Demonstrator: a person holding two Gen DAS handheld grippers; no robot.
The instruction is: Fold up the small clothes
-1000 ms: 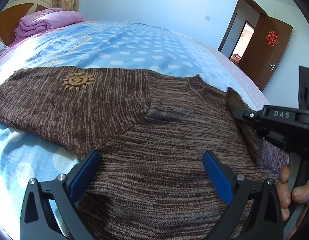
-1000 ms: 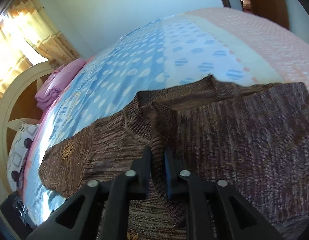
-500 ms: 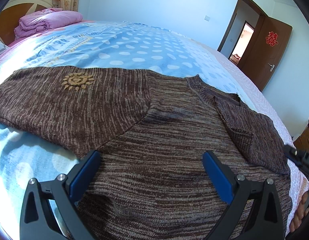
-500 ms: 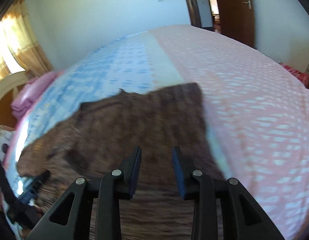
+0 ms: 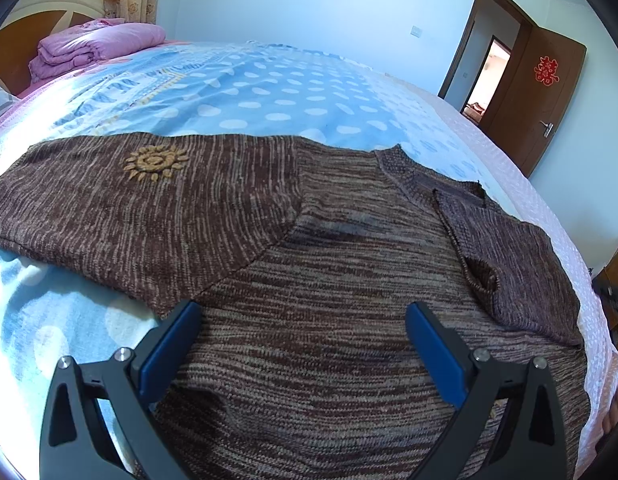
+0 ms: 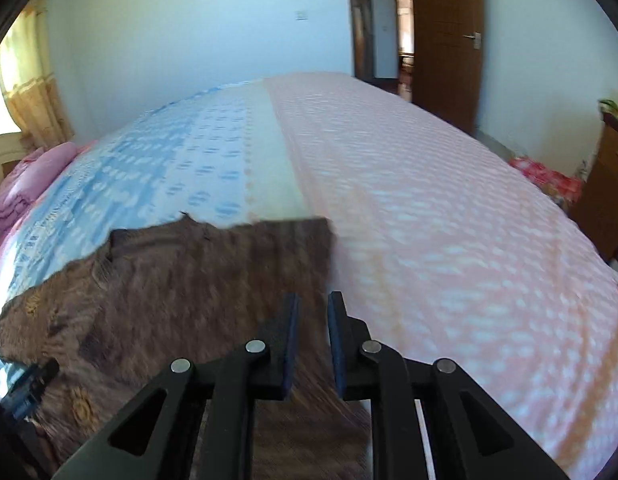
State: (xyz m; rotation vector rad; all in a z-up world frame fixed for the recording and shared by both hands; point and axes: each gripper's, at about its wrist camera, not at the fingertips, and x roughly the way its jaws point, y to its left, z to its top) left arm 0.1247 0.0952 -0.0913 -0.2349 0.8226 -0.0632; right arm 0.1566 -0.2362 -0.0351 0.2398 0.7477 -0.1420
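Hovering over the bed, your left gripper (image 5: 301,344) stands wide open, its blue pads (image 5: 169,350) spread at the bottom of the left wrist view with nothing between them. The brown knit sweater (image 5: 309,280) lies flat directly beneath and ahead of those pads, filling the lower middle of the frame. One sleeve, marked with a yellow sun motif (image 5: 155,163), stretches toward the left edge; the other sleeve (image 5: 509,256) is folded inward over the body at the right.

Your right gripper (image 6: 312,340) sits at the bottom centre of its view, jaws closing to a narrow gap, and nothing is caught between them. The sweater's right edge runs just under and to the left of its fingertips, with the garment spreading toward the lower left of that blurred frame.

Beyond lies the bedspread (image 6: 449,220), blue-dotted on the left and pink on the right. Folded pink bedding (image 5: 97,46) rests at the upper left, and a brown door (image 5: 549,96) stands open at the upper right.
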